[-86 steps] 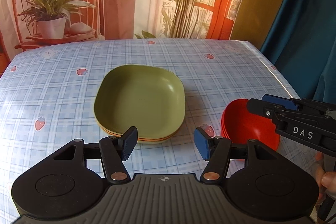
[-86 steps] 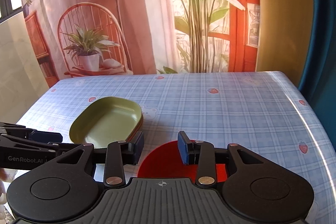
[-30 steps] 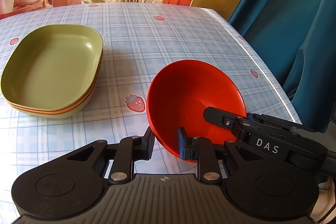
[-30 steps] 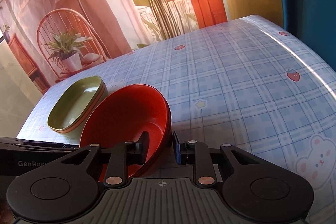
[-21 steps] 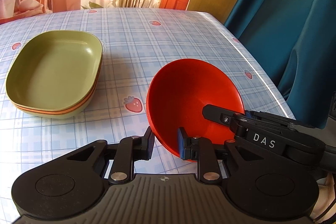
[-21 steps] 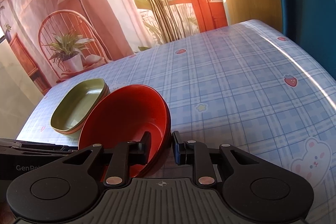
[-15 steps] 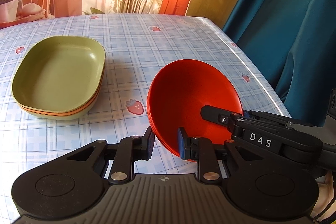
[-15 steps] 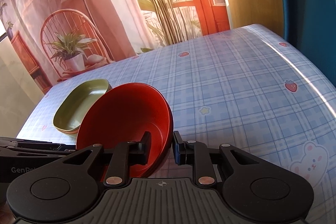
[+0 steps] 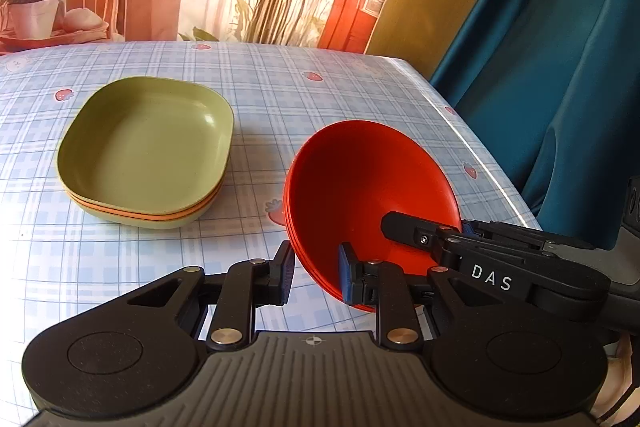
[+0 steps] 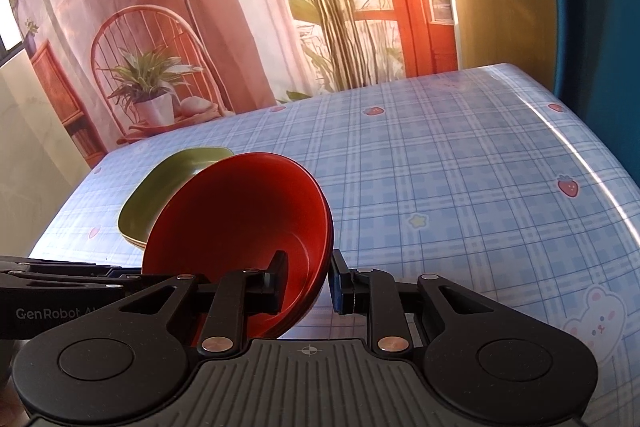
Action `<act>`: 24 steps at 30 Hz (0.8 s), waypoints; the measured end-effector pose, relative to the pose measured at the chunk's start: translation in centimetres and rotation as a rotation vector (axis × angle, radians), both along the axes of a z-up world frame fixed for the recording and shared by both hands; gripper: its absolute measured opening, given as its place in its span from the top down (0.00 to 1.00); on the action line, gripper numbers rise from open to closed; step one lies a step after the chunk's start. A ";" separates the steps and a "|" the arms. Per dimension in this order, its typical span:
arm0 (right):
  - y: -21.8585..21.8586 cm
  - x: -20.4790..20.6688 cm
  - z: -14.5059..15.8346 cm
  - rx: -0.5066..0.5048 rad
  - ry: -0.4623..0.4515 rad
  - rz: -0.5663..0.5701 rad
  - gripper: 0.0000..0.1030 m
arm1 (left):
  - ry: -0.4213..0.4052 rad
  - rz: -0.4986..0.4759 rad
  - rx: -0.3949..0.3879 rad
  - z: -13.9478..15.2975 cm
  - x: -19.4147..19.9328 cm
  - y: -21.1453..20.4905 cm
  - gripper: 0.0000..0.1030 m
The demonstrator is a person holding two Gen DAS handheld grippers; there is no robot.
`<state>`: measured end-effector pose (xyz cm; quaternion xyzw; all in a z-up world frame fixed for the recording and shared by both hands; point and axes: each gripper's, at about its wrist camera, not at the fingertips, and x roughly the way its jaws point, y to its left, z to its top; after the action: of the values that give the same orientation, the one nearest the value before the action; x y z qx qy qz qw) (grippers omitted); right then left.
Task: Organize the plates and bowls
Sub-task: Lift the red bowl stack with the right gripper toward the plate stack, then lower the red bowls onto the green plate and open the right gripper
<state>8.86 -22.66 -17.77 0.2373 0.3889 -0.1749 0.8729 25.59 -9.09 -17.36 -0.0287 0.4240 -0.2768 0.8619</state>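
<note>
Blue checked oilcloth with strawberry prints covers the table (image 9: 328, 95), backed by a printed backdrop of a chair, potted plants and a red window frame, with a teal curtain (image 9: 560, 67) hanging at the right. Toward the left of the tabletop sits a stack of plates (image 9: 146, 153), a green one on top with an orange rim showing beneath it. Well apart from that stack, the red bowls (image 9: 372, 195), nested together and tipped on edge, are held at the near side of the table. Both tools pinch their rim: the left gripper (image 9: 314, 277) is clamped on the near-left edge, and the right gripper (image 10: 306, 281) is clamped on the opposite edge.
</note>
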 end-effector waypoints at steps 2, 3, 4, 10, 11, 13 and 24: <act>0.3 0.3 0.1 -0.003 0.006 0.006 0.80 | -0.002 0.011 -0.012 0.1 0.0 0.5 0.76; 0.5 0.6 0.1 -0.006 0.009 0.011 0.80 | -0.005 0.016 -0.017 0.2 0.0 0.8 0.76; 0.7 0.8 0.2 -0.009 0.009 0.016 0.80 | -0.011 0.023 -0.021 0.3 0.0 1.1 0.76; 1.7 2.5 0.6 -0.017 0.010 0.051 0.80 | -0.047 0.055 -0.040 0.9 0.1 2.7 0.76; 1.8 2.9 0.6 -0.019 0.011 0.057 0.80 | -0.052 0.060 -0.042 1.0 0.2 3.0 0.76; 2.0 3.6 0.8 -0.022 0.010 0.067 0.80 | -0.058 0.072 -0.051 1.2 0.5 3.5 0.76; 3.3 9.1 1.2 -0.028 0.011 0.139 0.80 | -0.054 0.171 -0.105 1.2 2.9 6.9 0.76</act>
<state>17.97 -19.39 -16.60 0.1965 0.4068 -0.1203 0.8840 28.46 -2.19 -16.12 -0.1026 0.3815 -0.2249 0.8907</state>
